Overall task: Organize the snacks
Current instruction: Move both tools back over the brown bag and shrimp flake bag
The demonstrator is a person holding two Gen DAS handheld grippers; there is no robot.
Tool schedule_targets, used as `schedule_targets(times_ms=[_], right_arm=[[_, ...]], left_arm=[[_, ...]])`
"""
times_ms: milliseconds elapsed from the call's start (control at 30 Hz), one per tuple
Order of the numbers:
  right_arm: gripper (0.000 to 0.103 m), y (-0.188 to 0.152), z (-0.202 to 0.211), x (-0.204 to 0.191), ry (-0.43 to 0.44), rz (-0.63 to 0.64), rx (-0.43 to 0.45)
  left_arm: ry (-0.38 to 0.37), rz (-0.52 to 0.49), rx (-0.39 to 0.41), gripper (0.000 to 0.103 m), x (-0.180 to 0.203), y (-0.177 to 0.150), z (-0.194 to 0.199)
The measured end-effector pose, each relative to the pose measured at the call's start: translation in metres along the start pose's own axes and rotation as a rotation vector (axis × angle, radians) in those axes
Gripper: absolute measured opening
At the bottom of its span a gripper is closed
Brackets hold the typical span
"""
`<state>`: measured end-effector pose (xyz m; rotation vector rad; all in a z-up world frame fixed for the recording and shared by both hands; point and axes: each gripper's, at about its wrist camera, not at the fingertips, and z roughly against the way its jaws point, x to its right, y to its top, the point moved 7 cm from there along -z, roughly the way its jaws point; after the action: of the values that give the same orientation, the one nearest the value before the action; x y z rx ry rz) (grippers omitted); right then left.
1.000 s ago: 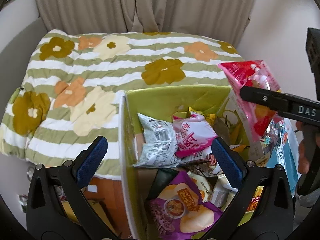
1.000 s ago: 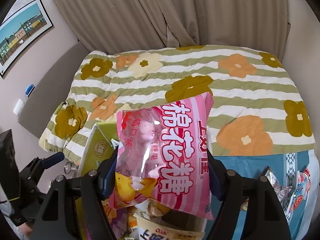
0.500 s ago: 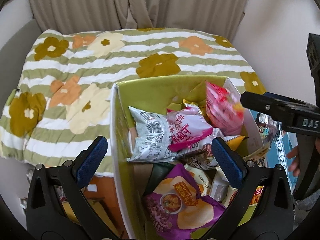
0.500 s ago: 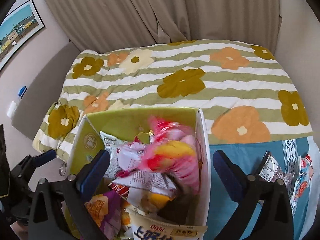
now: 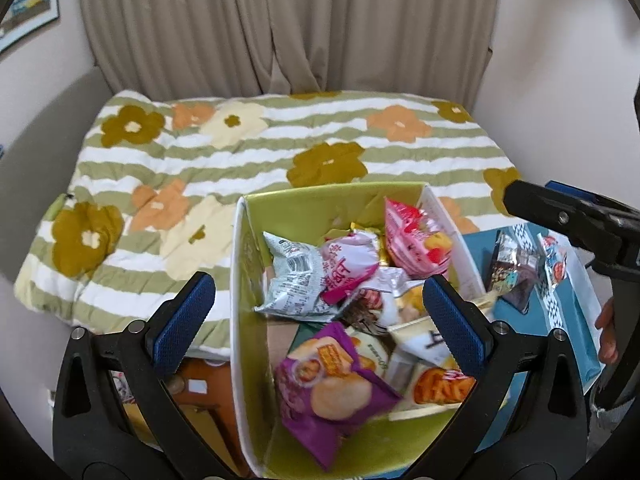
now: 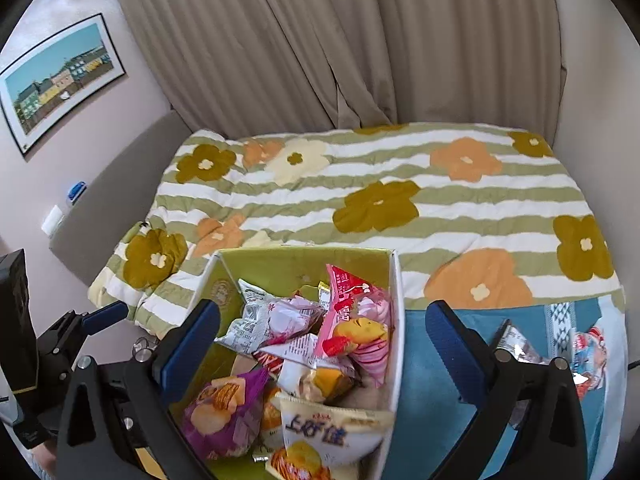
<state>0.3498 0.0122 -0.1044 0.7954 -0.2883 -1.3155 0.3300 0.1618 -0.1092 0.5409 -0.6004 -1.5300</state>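
A green-lined white box (image 5: 320, 208) (image 6: 304, 260) stands at the foot of the bed, packed with several snack bags. The pink marshmallow bag (image 5: 416, 240) (image 6: 356, 320) lies inside against the box's right wall. A purple chip bag (image 5: 332, 388) (image 6: 224, 404) lies near the front. My left gripper (image 5: 320, 312) hangs open above the box with nothing between its fingers. My right gripper (image 6: 324, 340) is open and empty too, over the box's right wall; in the left wrist view one of its fingers (image 5: 560, 216) shows at the right. Loose snack packets (image 5: 512, 264) (image 6: 516, 344) lie on the blue cloth (image 6: 440, 400).
A bed with a striped flower quilt (image 5: 240, 152) (image 6: 400, 184) lies behind the box, with beige curtains (image 6: 320, 40) beyond. A framed picture (image 6: 60, 80) hangs on the left wall. A person's hand (image 5: 606, 332) shows at the right edge. An orange-brown floor (image 5: 204, 384) shows left of the box.
My right gripper opened and let go of the pink marshmallow bag, which fell into the box and settled against its right wall. Both grippers drew back and rose.
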Motion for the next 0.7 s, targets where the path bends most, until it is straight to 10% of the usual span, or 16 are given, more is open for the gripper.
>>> schedule_targets(times_ms=[700], right_arm=[[0.102,-0.085,0.164,0.125,-0.096,0.023,0.140]], left_arm=[[-0.004,-0.004,0.096,0.103,0.183,-0.059,0.081]])
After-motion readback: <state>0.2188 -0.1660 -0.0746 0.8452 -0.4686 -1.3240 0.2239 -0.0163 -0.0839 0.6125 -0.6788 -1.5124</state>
